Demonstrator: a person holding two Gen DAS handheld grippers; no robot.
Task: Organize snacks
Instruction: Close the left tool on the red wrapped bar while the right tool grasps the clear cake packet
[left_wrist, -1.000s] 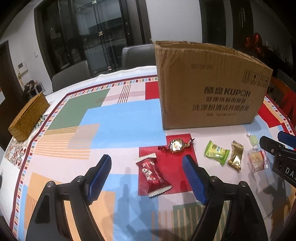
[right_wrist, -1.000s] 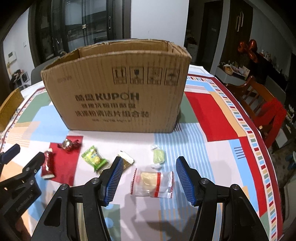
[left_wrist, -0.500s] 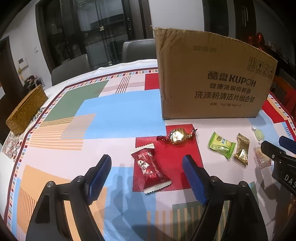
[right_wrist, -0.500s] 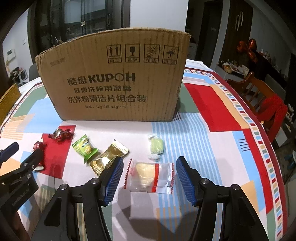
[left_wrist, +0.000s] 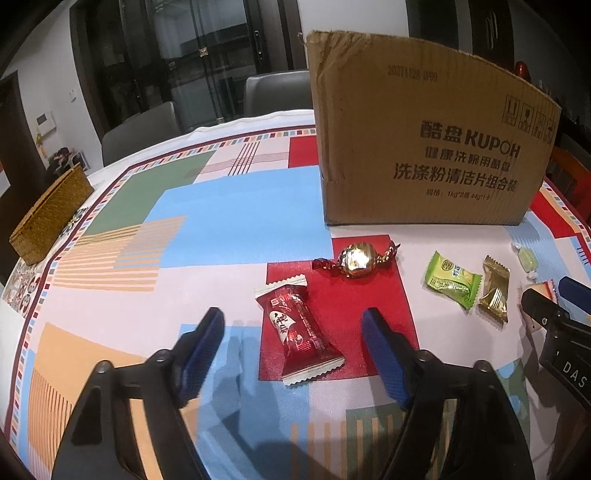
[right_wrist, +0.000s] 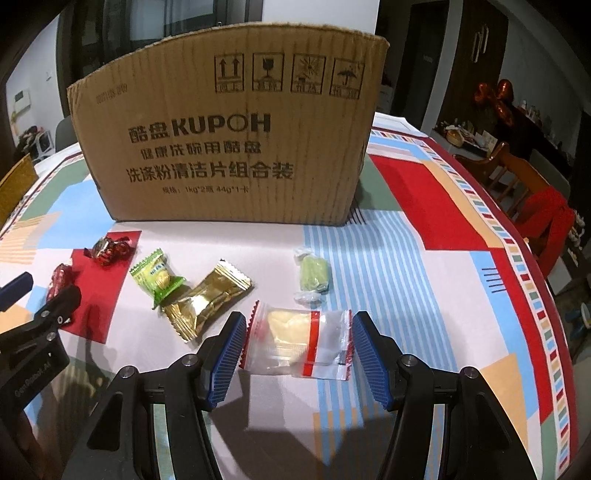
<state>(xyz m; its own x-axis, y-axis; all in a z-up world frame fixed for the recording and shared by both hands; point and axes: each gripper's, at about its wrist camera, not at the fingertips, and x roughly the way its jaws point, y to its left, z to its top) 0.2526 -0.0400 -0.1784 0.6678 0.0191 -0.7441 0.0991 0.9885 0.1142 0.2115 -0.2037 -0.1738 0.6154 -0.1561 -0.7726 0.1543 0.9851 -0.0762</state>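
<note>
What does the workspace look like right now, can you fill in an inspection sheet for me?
Surface: patterned tablecloth, flat.
Job's things: cardboard box upright at the back; red packet, gold-foil sweet, green packet, gold packet, pale green sweet and clear packet lying loose in front of it.
Clutter: woven basket at the table's edge.
Grippers: left claw closing around the red packet, not touching; right claw astride the clear packet, pads not pressing.
Cables: nothing seen.
Surroundings: grey chairs, wooden chair.

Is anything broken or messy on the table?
The cardboard box looks battered: its top left corner is torn and ragged. The gold packet lies crooked, touching the green packet. Nothing has spilled.
</note>
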